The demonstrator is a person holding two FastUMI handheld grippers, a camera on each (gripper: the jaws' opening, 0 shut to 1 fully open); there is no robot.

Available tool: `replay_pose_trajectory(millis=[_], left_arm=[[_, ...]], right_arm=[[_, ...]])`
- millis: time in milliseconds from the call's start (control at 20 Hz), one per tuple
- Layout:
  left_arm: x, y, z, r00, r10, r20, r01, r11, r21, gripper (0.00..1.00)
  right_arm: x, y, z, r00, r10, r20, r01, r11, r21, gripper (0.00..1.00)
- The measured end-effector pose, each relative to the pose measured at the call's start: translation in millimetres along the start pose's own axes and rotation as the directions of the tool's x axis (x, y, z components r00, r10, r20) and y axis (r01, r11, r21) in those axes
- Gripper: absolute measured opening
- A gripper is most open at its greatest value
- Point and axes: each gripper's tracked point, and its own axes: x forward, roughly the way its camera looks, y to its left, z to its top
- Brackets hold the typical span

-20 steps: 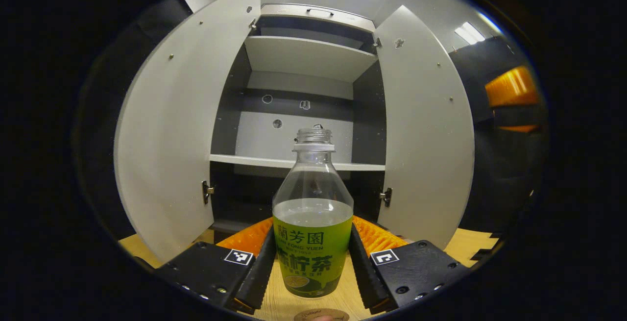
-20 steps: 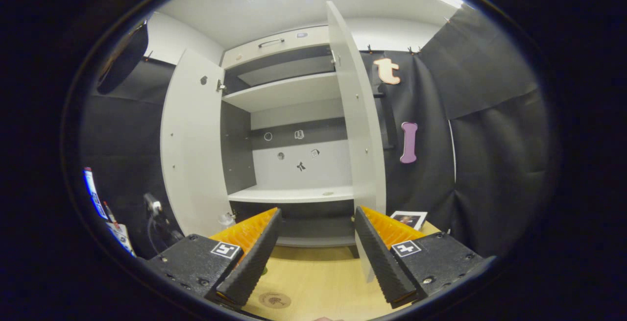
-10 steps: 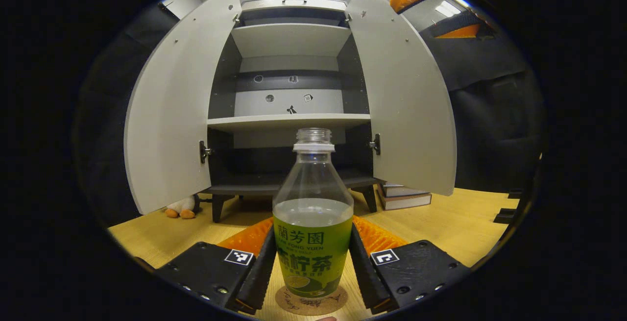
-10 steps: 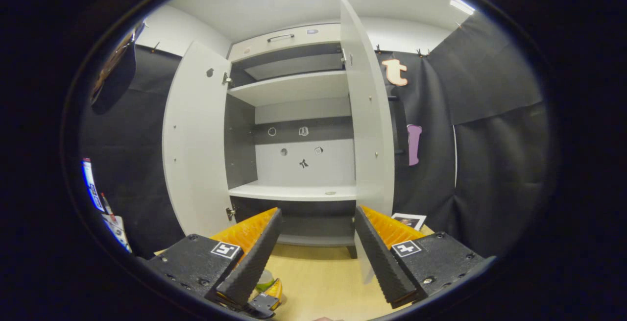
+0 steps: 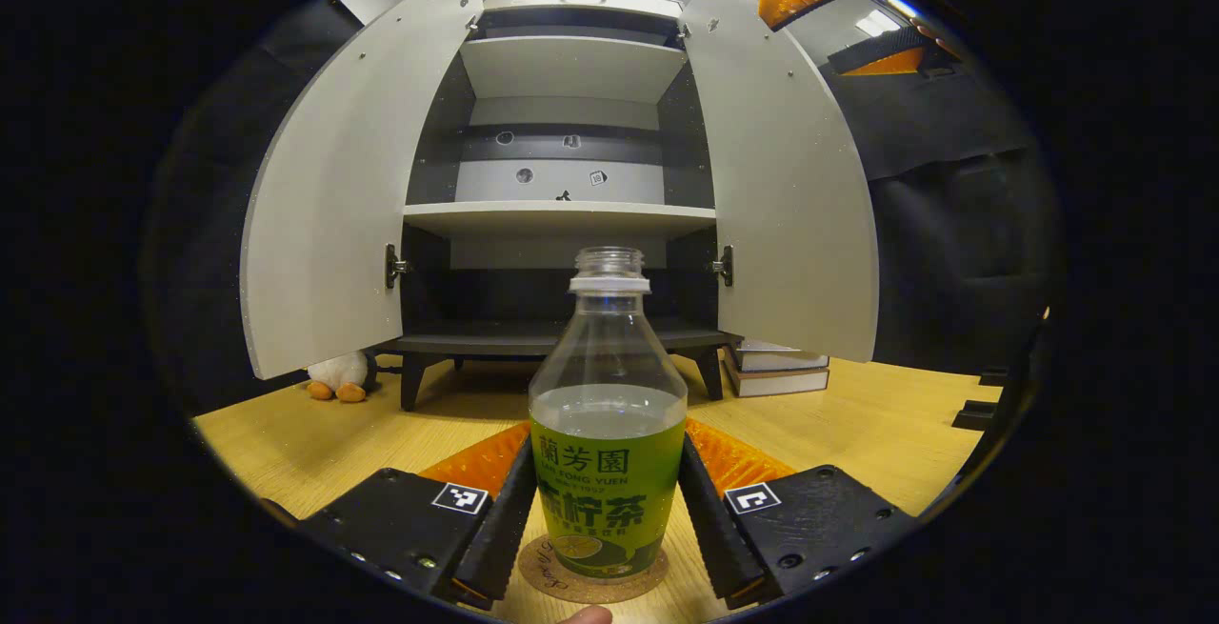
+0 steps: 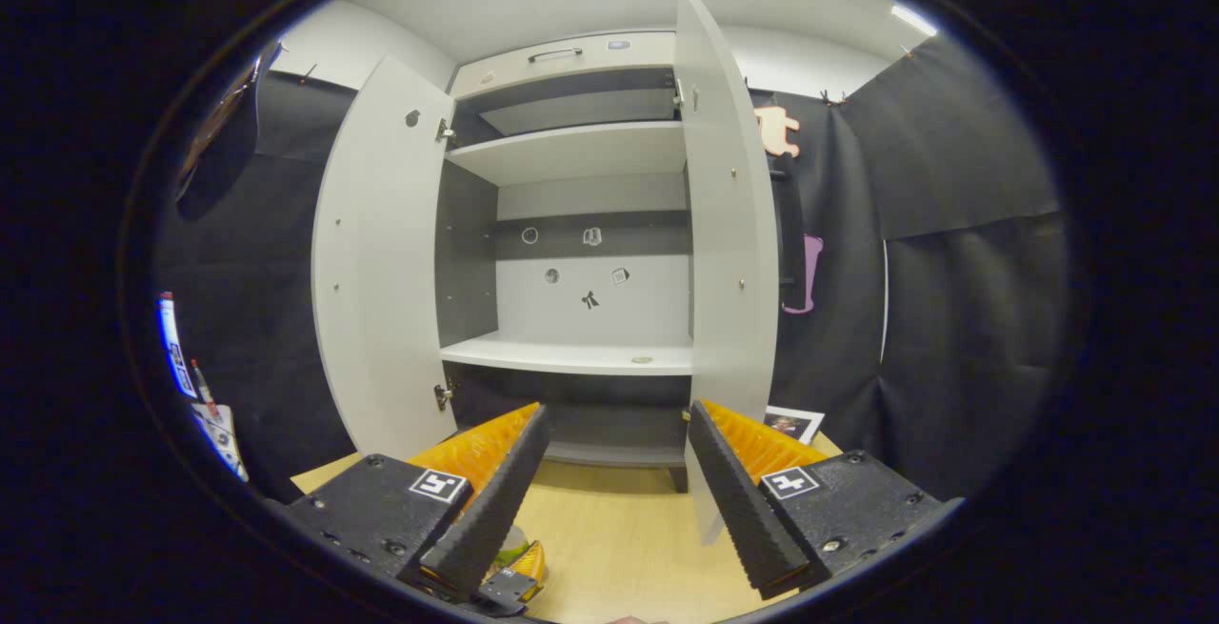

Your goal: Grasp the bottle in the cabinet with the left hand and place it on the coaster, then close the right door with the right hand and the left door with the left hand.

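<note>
A clear bottle [image 5: 608, 433] with a green label and no cap stands upright between my left gripper's [image 5: 608, 519] fingers, which press on both its sides. Its base sits over a round cork coaster [image 5: 548, 569] on the wooden tabletop. Behind it stands the grey cabinet [image 5: 562, 214], with its left door [image 5: 333, 195] and right door [image 5: 781, 186] both swung wide. In the right gripper view, my right gripper [image 6: 617, 452] is open and holds nothing. It hovers in front of the right door [image 6: 729, 224], seen almost edge-on, with the left door [image 6: 376, 262] beyond.
Stacked books [image 5: 776, 372] lie by the cabinet's right leg, and a plush toy [image 5: 338, 378] lies by its left. A picture card [image 6: 790, 424] sits behind the right door. The cabinet shelves [image 6: 571, 354] are bare. Wooden tabletop [image 5: 886, 424] stretches on both sides.
My left gripper has come down with the bottle and drawn back from the cabinet, and the coaster now shows under the bottle's base. The right gripper has shifted slightly toward the right door.
</note>
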Motion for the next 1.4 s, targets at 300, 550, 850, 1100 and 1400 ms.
replay_pose_trajectory(millis=[300,550,850,1100,1400], left_arm=[[-1,1,12,1.0,-0.015,0.009,0.015,1.0,0.001,0.93],[-9,6,54,0.999,-0.023,0.042,0.025,0.999,-0.041,0.94],[-18,24,152,0.986,-0.038,0.164,0.05,0.996,-0.072,0.96],[-28,37,202,0.985,-0.022,0.171,0.032,0.998,-0.054,0.94],[-34,28,208,0.992,-0.055,0.113,0.06,0.997,-0.047,0.94]], right_arm=[[-2,-4,-3,1.0,-0.004,0.001,0.004,1.0,0.017,0.98],[-3,-8,-7,1.0,-0.013,0.008,0.013,1.0,0.028,0.98],[5,-7,-7,0.999,0.0,0.041,-0.003,0.997,0.072,0.98],[8,-6,-9,0.997,0.005,0.083,-0.012,0.997,0.077,0.98],[0,1,-31,0.998,0.024,0.054,-0.027,0.998,0.049,0.95]])
